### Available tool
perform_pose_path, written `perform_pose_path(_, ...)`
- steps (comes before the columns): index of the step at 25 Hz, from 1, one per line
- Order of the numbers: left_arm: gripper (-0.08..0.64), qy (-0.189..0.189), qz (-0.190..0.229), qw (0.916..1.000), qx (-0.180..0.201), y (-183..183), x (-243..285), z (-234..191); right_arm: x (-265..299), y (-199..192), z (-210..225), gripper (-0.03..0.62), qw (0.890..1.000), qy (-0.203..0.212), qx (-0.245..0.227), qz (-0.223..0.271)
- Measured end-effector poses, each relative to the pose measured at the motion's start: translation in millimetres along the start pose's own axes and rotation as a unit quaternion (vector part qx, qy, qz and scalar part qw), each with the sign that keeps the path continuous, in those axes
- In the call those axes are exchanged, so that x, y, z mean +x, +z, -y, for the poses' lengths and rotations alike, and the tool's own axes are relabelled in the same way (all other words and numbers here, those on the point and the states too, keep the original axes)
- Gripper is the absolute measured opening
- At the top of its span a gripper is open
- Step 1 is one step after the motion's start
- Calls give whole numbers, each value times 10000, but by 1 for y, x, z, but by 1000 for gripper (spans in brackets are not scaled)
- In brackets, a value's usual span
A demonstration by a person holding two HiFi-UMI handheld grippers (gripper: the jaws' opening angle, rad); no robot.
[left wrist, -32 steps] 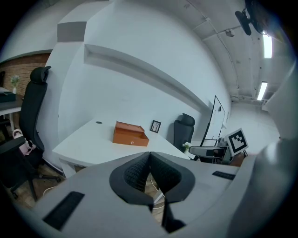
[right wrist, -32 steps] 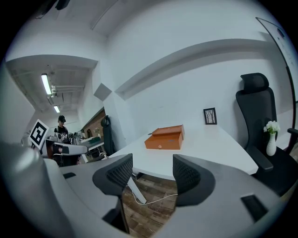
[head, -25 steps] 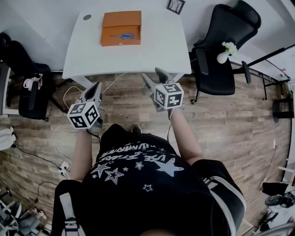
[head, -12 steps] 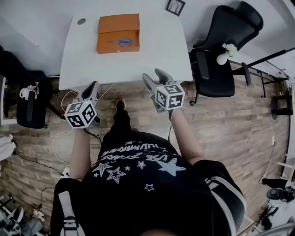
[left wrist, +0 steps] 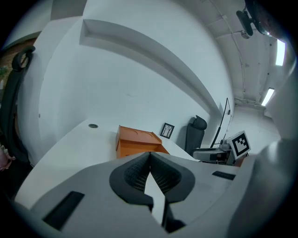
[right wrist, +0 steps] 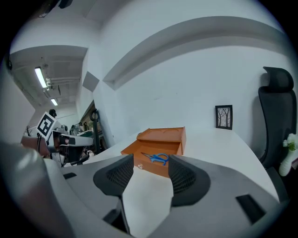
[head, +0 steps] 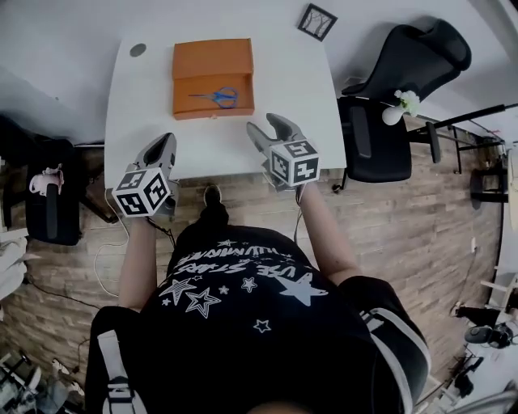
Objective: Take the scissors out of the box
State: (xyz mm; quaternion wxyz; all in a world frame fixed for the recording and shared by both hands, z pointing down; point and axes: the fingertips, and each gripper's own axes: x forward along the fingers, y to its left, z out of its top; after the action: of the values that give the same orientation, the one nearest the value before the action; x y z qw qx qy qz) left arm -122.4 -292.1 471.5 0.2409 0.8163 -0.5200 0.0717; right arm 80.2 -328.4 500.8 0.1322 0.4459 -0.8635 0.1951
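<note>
1. On the white desk [head: 283, 89] in front of me, the scissors [head: 217, 97] lie flat inside the orange box [head: 212, 57]. They have blue looped handles and slim pale blades, with the handles toward my right and the blades pointing left.
2. The box stands open, its lid folded back on the far side. The scissors rest in the shallow near tray.
3. My right tool [head: 265, 126] hovers over the desk's near edge with its jaws spread apart and empty. In its own view, the box and scissors show through the gap.
4. My left tool [head: 164, 145] hangs by the same edge, jaws pressed together on nothing.
5. Both tools sit well apart from the box.
6. A small framed picture [head: 316, 21] stands at the desk's far right corner.
</note>
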Motion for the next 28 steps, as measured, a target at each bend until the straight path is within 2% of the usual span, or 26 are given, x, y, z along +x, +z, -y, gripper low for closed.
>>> perform_pose_path(7,18,-54,-26,9999,-88,30,35,-46,64,21,3,238,9957,185,-704,-566)
perform_pose_path(14,18,-66,3,9997,-248,49,64,-82,117,33,14,238,9741,472,-1746,-1354)
perform_pose_path(21,18,-62,-9,9993,-381,56,80,-107,155,34,13,237,9421,822,-2587,-1969)
perform_pose_path(23,18,-40,-10,9992,-397,58,84,-116,165,31,11,237,9293,952,-2840,-2161)
perform_pose_path(28,18,22,-16,9987,-510,59,96,-135,188,12,8,236,8890,1270,-3425,-2763)
